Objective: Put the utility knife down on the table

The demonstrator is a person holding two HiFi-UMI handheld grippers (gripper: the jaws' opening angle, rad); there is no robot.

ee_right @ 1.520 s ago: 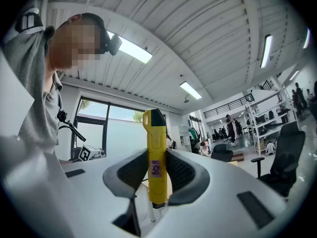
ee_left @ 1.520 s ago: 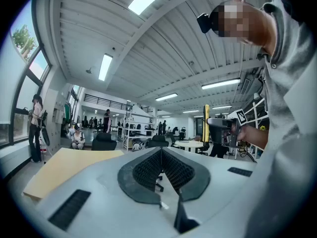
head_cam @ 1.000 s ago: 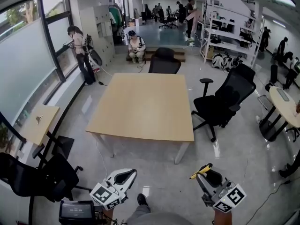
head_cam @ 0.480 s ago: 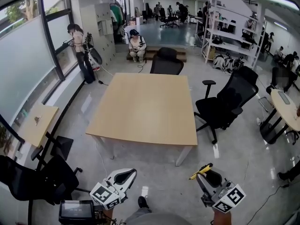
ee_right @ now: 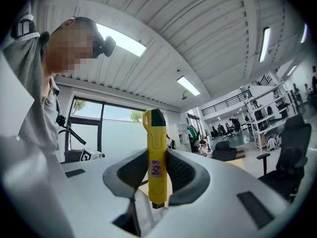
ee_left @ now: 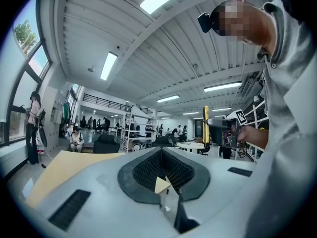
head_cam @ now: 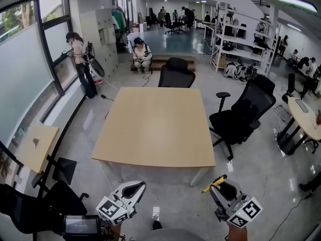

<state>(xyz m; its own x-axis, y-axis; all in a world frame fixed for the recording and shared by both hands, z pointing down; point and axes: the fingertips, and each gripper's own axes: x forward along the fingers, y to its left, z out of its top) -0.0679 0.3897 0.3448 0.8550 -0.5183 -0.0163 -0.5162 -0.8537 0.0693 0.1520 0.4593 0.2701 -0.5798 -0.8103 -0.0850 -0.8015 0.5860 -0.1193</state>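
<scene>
Yellow utility knife (ee_right: pixel 154 157) stands upright, clamped in right gripper (head_cam: pixel 220 188).

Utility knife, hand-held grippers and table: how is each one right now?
utility knife: upright, clamped between the jaws, not on the table.
right hand-held gripper: shut on the utility knife.
left hand-held gripper: shut, holding nothing.
table: bare top, ahead of both grippers.

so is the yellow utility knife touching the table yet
Apart. The head view shows the yellow utility knife in the right claw, floor between it and the light wooden table.
</scene>
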